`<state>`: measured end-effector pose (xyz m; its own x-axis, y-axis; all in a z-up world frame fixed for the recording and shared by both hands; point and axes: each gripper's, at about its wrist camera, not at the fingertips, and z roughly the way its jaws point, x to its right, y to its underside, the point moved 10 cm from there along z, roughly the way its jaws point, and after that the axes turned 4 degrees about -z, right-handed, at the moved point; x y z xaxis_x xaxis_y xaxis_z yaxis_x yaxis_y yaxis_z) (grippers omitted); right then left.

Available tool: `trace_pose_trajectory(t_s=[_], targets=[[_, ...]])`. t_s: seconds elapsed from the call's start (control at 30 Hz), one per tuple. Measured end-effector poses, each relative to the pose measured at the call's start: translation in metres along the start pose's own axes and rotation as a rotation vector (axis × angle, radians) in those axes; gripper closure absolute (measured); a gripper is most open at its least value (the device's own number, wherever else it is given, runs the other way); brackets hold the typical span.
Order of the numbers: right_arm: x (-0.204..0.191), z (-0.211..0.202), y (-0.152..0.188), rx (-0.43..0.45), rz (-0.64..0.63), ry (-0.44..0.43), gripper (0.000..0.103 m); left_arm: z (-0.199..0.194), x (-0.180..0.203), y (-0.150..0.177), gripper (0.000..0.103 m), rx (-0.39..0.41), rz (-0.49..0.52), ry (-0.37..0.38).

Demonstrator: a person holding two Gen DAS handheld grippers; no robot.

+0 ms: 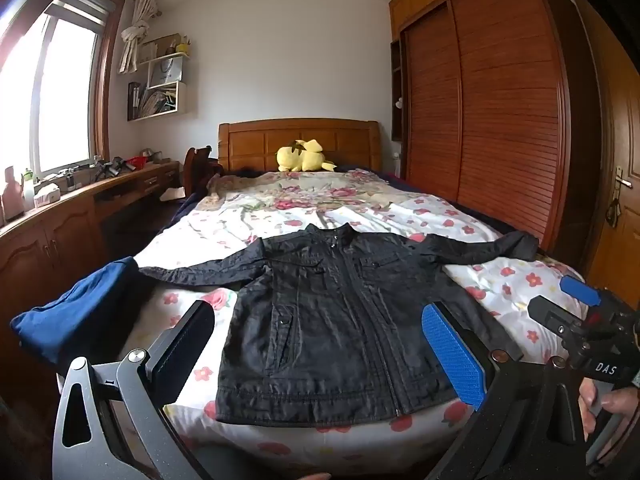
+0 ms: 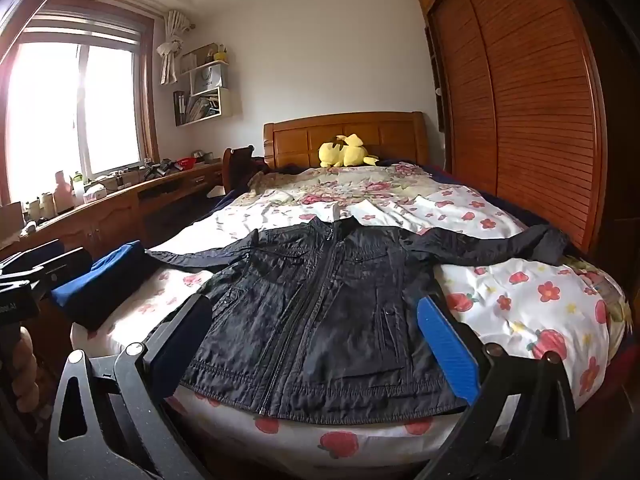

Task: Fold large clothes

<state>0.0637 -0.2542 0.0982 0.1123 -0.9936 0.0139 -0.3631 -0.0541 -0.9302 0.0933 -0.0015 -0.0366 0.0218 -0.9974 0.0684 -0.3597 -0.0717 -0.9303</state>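
A black zip-up jacket (image 1: 332,316) lies flat, front up, on the flowered bed (image 1: 520,280), sleeves spread out to both sides, hem at the near edge. It also shows in the right wrist view (image 2: 320,320). My left gripper (image 1: 320,344) is open and empty, held above the foot of the bed in front of the hem. My right gripper (image 2: 316,340) is open and empty too, likewise short of the hem. The right gripper also shows at the right edge of the left wrist view (image 1: 568,304).
A folded blue garment (image 1: 76,312) lies at the bed's left edge. A yellow plush toy (image 1: 302,156) sits by the wooden headboard. A wooden desk (image 1: 80,208) with clutter runs along the left under the window. A wooden wardrobe (image 1: 500,120) stands on the right.
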Motion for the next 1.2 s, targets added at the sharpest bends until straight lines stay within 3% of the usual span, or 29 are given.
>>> trace_pose_trajectory(t_s=[1.2], targets=[[0.0011, -0.0029, 0.0012, -0.009, -0.008, 0.0, 0.0, 0.0001, 0.002, 0.0019, 0.0, -0.021, -0.008, 0.02]])
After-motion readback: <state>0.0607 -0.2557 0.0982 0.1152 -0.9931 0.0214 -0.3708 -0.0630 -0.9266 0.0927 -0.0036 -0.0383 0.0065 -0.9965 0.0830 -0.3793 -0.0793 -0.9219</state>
